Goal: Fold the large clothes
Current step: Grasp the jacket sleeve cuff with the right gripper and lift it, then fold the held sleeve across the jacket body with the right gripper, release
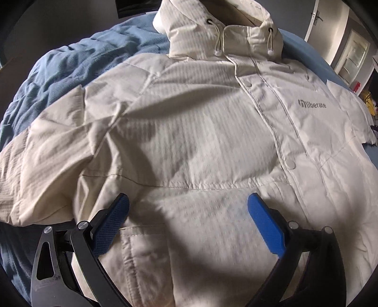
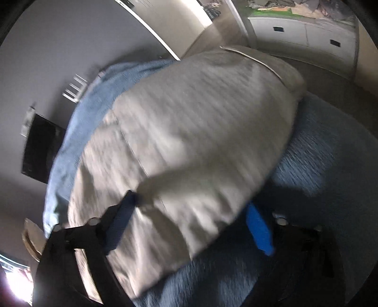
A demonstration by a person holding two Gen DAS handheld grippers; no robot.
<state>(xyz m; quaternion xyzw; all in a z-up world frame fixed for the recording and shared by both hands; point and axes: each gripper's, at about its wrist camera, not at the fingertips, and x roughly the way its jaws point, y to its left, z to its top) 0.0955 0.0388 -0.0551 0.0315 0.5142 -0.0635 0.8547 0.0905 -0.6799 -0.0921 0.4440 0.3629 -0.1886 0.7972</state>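
- Left gripper [image 1: 187, 207]: we see jaws wide, empty, over the lower front of the white jacket [image 1: 189, 132] spread on the blue bedspread [image 1: 54, 70].
- Right gripper [image 2: 191, 212]: jaws apart, blurred, straddling the jacket's side edge; grip unclear.
- Only the left view shows the hood [image 1: 212, 28] and logo [image 1: 311, 104].

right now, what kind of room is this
Most likely a bedroom in a home. A white hooded jacket lies spread on a blue blanket covering what looks like a bed, a door with a handle stands beyond it, and white drawer fronts line the far wall.
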